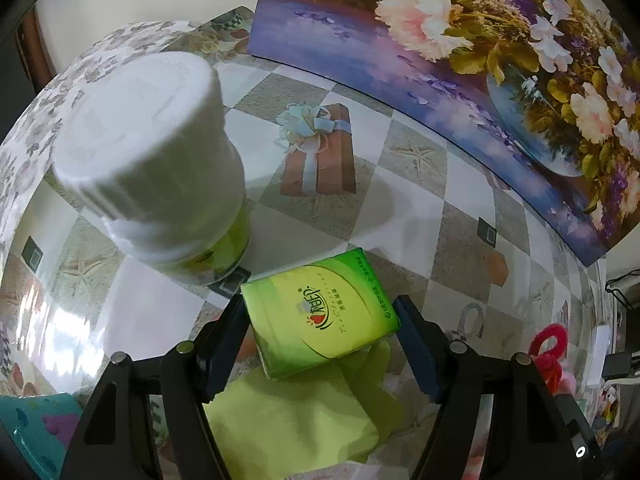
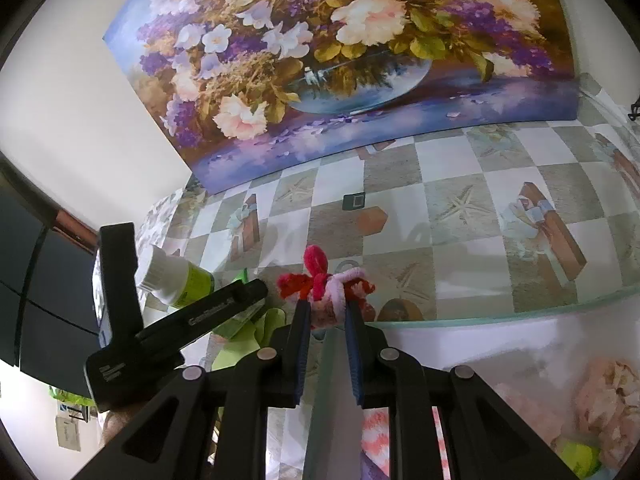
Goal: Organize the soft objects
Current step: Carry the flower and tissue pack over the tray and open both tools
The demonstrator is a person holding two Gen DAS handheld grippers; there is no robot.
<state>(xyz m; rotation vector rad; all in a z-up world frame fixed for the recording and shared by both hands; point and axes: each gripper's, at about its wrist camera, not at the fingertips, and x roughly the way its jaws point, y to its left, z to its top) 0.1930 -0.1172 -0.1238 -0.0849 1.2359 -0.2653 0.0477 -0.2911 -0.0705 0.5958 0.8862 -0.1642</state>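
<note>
My left gripper [image 1: 322, 320] is shut on a green tissue pack [image 1: 320, 312] and holds it above a yellow-green cloth [image 1: 296, 420] on the glass table. My right gripper [image 2: 326, 308] is shut on a fuzzy red, pink and white soft toy [image 2: 324, 284] near the table's front edge. That toy also shows at the far right of the left wrist view [image 1: 550, 348]. The left gripper's black body [image 2: 168, 320] shows at the left of the right wrist view, with the cloth [image 2: 256, 336] below it.
A white-capped jar with a green label [image 1: 160, 168] stands left of the tissue pack; it also shows in the right wrist view [image 2: 176, 276]. A flower painting [image 1: 480, 80] leans against the wall behind the checkered table [image 1: 400, 200]. A teal cloth [image 1: 36, 428] lies at lower left.
</note>
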